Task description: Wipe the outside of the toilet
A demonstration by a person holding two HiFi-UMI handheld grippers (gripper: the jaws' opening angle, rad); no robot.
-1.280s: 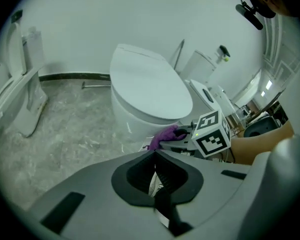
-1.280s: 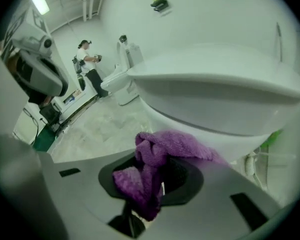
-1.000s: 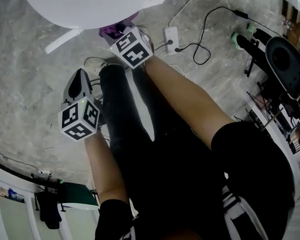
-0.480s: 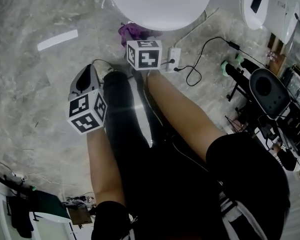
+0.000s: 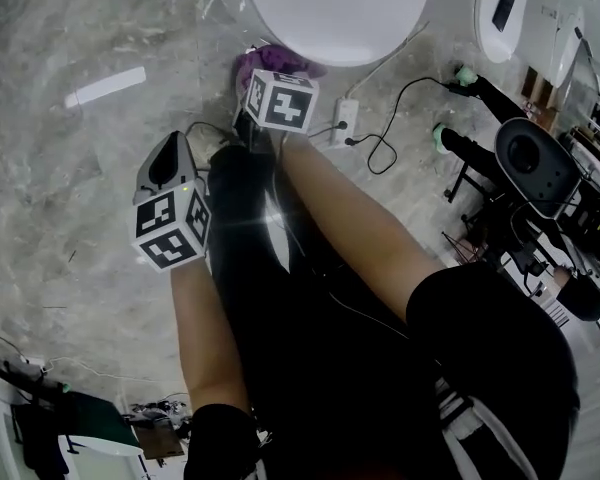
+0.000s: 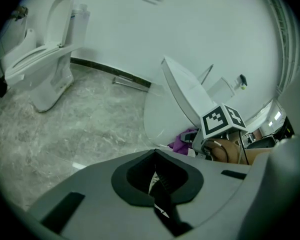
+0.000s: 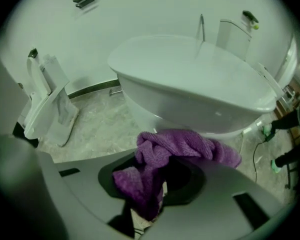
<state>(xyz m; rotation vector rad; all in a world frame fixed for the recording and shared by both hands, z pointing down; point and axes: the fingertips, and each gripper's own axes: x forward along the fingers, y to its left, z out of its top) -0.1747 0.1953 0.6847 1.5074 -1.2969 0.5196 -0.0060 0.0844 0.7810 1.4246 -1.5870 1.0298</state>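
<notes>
The white toilet [image 5: 330, 8] stands at the top of the head view with its lid down. My right gripper [image 5: 265, 73] is just in front of its bowl, shut on a purple cloth [image 5: 263, 61]. In the right gripper view the cloth [image 7: 175, 149] bunches out of the jaws, close under the bowl's outer wall [image 7: 190, 99]; I cannot tell whether it touches. My left gripper [image 5: 167, 168] hangs lower left over the floor, shut and holding nothing. In the left gripper view the toilet [image 6: 170, 104] and the cloth [image 6: 182, 141] lie ahead to the right.
A power strip [image 5: 345, 118] with black cables lies on the marble floor right of the bowl. Black stands and gear [image 5: 530, 158] crowd the right side. A white strip [image 5: 105, 86] lies on the floor at left. A second toilet [image 6: 40, 59] stands by the far wall.
The head camera has swung, so the toilet now sits more to the right. The right gripper with the cloth has edged nearer the bowl. The left gripper has barely moved.
</notes>
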